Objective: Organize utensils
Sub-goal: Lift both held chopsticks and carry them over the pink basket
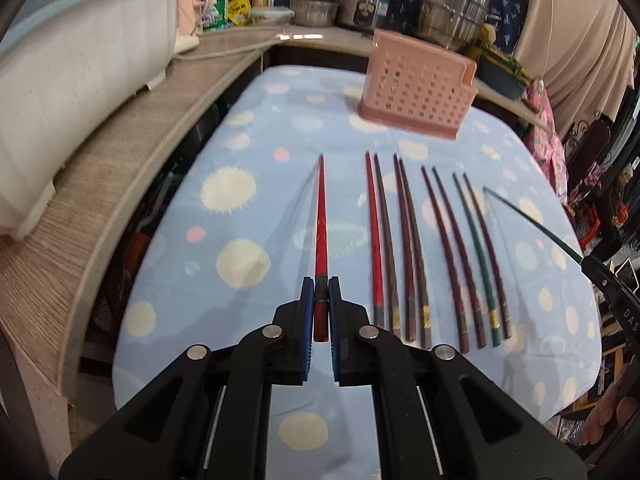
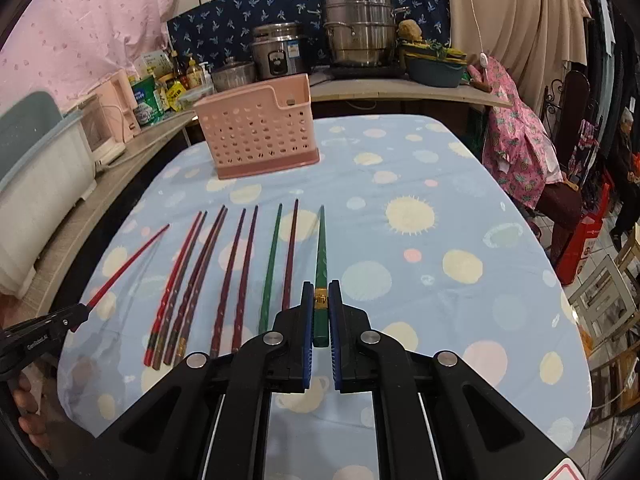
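My left gripper is shut on the thick end of a red chopstick, lifted off the cloth and pointing away. My right gripper is shut on a green chopstick near its gold band, also raised. Between them several chopsticks lie in a row on the blue spotted tablecloth: red, dark brown, maroon and green ones. A pink perforated utensil holder stands upright at the far side. The right gripper's green chopstick shows at the left view's right edge.
A wood-grain counter runs along the left with a white dish rack. Steel pots, a rice cooker and bottles stand behind. A chair draped in pink cloth is at the right. A hand holds the left gripper.
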Tool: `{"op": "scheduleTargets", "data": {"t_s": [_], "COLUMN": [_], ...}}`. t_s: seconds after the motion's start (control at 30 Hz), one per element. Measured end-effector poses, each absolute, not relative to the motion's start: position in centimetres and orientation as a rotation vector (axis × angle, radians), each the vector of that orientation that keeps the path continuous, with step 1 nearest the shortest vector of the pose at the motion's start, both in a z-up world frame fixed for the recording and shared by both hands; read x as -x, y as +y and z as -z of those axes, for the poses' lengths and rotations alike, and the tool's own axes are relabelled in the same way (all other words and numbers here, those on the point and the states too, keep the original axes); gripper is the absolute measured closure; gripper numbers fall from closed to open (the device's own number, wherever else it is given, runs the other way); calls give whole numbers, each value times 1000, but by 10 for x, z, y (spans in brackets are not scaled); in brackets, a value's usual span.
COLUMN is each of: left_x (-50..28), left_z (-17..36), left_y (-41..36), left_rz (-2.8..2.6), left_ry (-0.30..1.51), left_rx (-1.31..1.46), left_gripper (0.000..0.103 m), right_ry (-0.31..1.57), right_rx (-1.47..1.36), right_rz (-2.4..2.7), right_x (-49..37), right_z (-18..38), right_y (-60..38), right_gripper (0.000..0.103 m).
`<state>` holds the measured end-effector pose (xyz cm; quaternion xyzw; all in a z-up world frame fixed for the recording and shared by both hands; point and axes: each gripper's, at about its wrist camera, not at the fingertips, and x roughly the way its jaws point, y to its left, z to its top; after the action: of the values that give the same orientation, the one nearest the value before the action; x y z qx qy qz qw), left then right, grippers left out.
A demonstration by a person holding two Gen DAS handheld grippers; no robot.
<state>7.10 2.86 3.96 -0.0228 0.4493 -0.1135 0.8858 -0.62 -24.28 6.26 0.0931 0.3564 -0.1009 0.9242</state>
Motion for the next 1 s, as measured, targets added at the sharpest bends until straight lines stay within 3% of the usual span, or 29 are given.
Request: {"op": "scheduleTargets", "data": {"t_s": [1.0], "left_x": [-224], "left_z": [-226], "left_y": [-2], "left_rz": [248], "left_ry": [598], "left_rx": [152], "left_gripper": [96], "right_ry": [403], "right_rx": [-290], "right_rz": [155], "right_x": [-119], "right_z": [-216], "right_y": [-316], "right_gripper": [96]}}
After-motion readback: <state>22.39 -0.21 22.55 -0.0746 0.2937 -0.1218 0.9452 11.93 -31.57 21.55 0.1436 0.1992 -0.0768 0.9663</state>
